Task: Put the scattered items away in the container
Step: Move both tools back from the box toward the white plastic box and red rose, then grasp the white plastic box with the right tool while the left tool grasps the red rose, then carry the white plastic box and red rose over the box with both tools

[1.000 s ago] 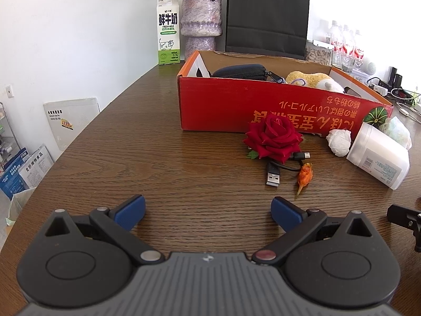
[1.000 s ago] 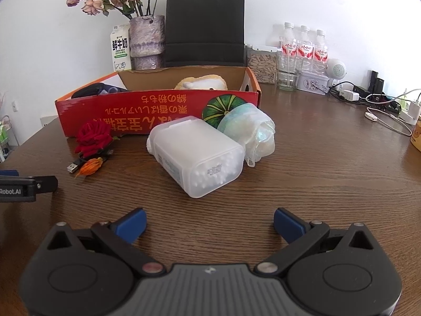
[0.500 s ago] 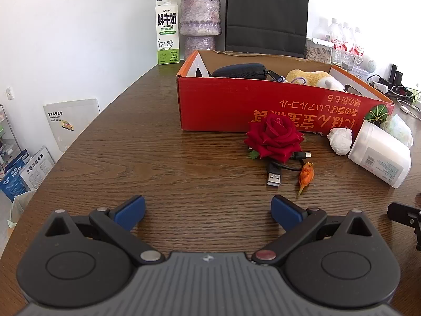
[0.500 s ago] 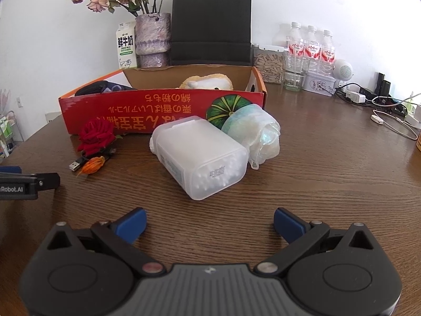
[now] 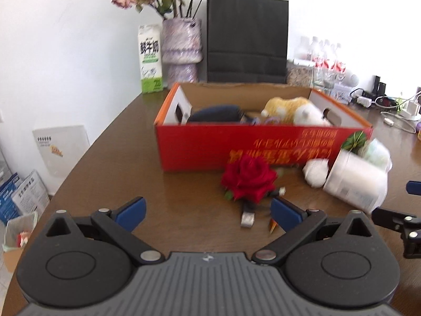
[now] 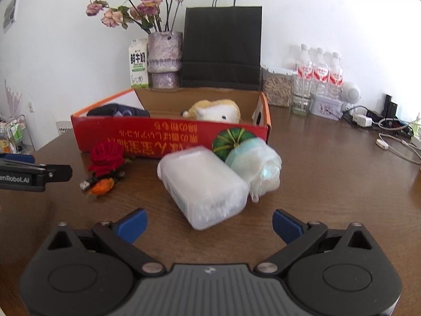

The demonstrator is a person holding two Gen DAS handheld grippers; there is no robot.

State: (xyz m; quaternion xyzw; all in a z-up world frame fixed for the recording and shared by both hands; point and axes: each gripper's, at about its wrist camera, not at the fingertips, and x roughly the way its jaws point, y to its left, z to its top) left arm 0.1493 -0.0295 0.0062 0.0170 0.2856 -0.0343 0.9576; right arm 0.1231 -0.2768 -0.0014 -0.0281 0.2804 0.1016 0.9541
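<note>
A red cardboard box (image 5: pixel 205 147) (image 6: pixel 168 138) stands on the brown table and holds a dark pouch (image 5: pixel 214 113) and a yellow-white plush toy (image 5: pixel 292 108). In front of it lie a red rose (image 5: pixel 248 177) (image 6: pixel 106 155), a USB cable (image 5: pixel 248 217), a small orange flower (image 6: pixel 101 186), a white fluffy ball (image 5: pixel 315 172), a translucent plastic box of cotton swabs (image 6: pixel 204 187) (image 5: pixel 355 184) on its side, and a clear bag roll (image 6: pixel 259 164). My left gripper (image 5: pixel 208 210) is open just short of the rose. My right gripper (image 6: pixel 209 223) is open just short of the swab box.
Behind the box stand a milk carton (image 5: pixel 150 59), a vase of dried flowers (image 5: pixel 181 47), a black paper bag (image 5: pixel 246 39), water bottles (image 6: pixel 318 73) and a jar. Chargers and cables (image 6: pixel 389 131) lie at the far right. The table edge curves off at the left.
Both grippers have risen and moved forward toward the items; the view now looks down into the box. Nothing on the table has moved, and both grippers stay open.
</note>
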